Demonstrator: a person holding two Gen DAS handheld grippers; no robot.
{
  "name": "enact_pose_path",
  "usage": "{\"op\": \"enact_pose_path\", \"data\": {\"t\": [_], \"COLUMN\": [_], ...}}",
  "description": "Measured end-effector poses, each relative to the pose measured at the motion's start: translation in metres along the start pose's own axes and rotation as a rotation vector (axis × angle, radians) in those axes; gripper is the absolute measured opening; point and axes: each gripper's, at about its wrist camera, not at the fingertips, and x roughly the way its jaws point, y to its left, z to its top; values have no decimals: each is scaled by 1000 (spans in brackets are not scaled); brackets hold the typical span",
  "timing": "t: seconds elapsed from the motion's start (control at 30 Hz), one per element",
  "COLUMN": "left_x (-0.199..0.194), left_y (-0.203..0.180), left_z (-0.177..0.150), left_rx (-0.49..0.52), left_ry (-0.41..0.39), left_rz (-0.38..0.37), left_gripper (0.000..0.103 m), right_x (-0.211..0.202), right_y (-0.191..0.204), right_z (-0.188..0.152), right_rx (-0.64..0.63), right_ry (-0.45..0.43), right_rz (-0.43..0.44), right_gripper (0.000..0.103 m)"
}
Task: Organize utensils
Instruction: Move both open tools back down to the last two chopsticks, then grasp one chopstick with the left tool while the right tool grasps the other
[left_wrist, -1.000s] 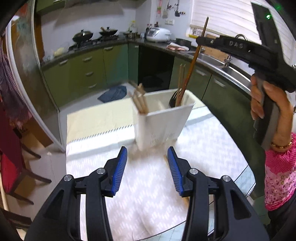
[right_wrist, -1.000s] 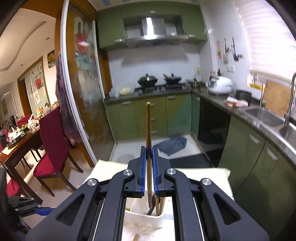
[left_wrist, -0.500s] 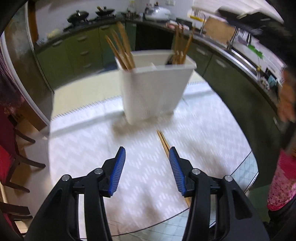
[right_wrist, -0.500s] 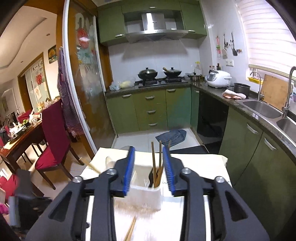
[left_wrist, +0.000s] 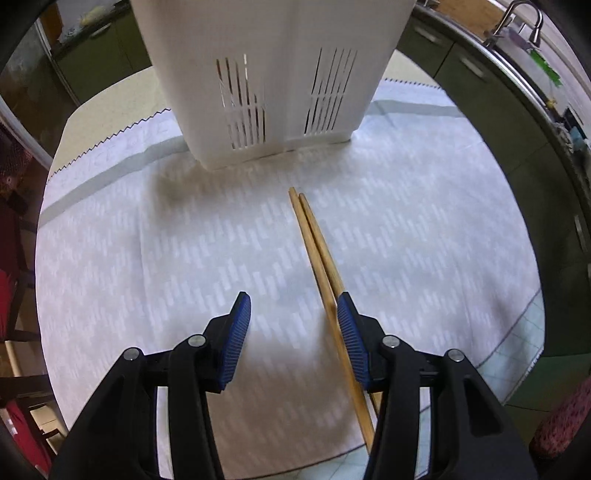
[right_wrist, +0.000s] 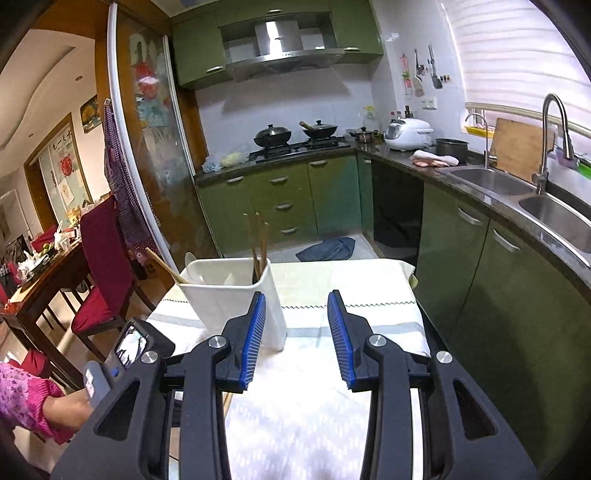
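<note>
Left wrist: chopsticks (left_wrist: 318, 240) lie flat, tips toward holder (left_wrist: 273, 74) — both grippers (left_wrist: 293, 325) (right_wrist: 296, 332) spread, empty.

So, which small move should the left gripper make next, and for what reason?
Probably shift the left gripper slightly to its right and lower it, then close. It is open, and the two chopsticks on the tablecloth lie under its right finger, not centred between the fingers. The white holder stands just behind them.
</note>
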Motion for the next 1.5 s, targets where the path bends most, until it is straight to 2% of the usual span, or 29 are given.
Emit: {"op": "enact_pose_path", "data": {"t": [0.2,0.47,0.53,0.8,0.87,0.97,1.03,1.13,1.4,1.5], "left_x": [8,22,21,19,18,17,15,13,-2,-4], "left_y": [-4,-14,-12,17,22,28,38,53,77,84], "left_z": [6,9,7,4,4,5,4,2,-22,-23], "left_rx": [-1,26,21,-35,-31,-6,-4,-18,54,47], "left_ry": [21,68,80,101,105,116,127,139,145,144], "left_rz": [16,46,48,50,50,57,58,38,70,80], "left_gripper": [47,48,48,48,44,33,16,10,7,7], "right_x": [1,11,18,75,84,93,97,108,173,187], "right_y": [-8,6,15,52,57,58,56,56,93,104], "right_z": [-6,-2,-5,-45,-51,-56,-58,-62,-106,-119], "right_rx": [18,9,-13,-91,-99,-106,-100,-102,-142,-159], "right_ry": [17,44,77,267,296,321,333,377,608,651], "right_rz": [27,52,52,63,58,37,24,24,95,105], "right_gripper": [35,36,41,41,41,41,41,43,43,41]}}
